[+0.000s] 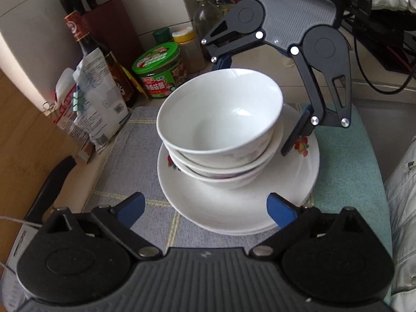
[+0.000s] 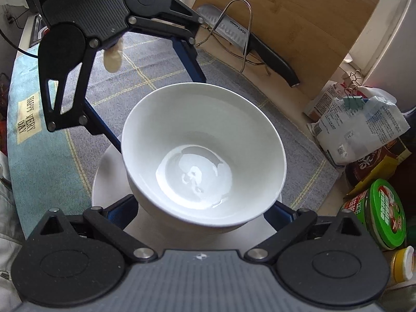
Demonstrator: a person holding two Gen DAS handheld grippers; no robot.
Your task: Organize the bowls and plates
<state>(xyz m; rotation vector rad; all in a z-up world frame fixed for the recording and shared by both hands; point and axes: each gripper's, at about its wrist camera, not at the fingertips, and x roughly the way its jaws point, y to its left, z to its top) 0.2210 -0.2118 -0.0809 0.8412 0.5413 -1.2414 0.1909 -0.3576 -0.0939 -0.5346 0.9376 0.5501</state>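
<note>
Three nested white bowls (image 1: 221,119) stand on a stack of white plates (image 1: 234,208) with flower prints, on a grey checked cloth (image 1: 135,161). My left gripper (image 1: 205,209) is open, its blue pads at the plates' near rim. My right gripper (image 1: 260,104) is open on the far side, its fingers either side of the bowl stack. In the right wrist view the top bowl (image 2: 202,156) fills the space between my right gripper's (image 2: 202,208) open fingers, above the plates (image 2: 109,182). The left gripper (image 2: 153,85) shows behind it, open.
Jars, sauce bottles and a knife block (image 1: 109,26) crowd the far left; a green-lidded tin (image 1: 158,70) and clipped bags (image 1: 98,98) stand close. A knife (image 2: 254,44) on a wire rack and a wooden cutting board (image 2: 299,26) lie beyond the cloth.
</note>
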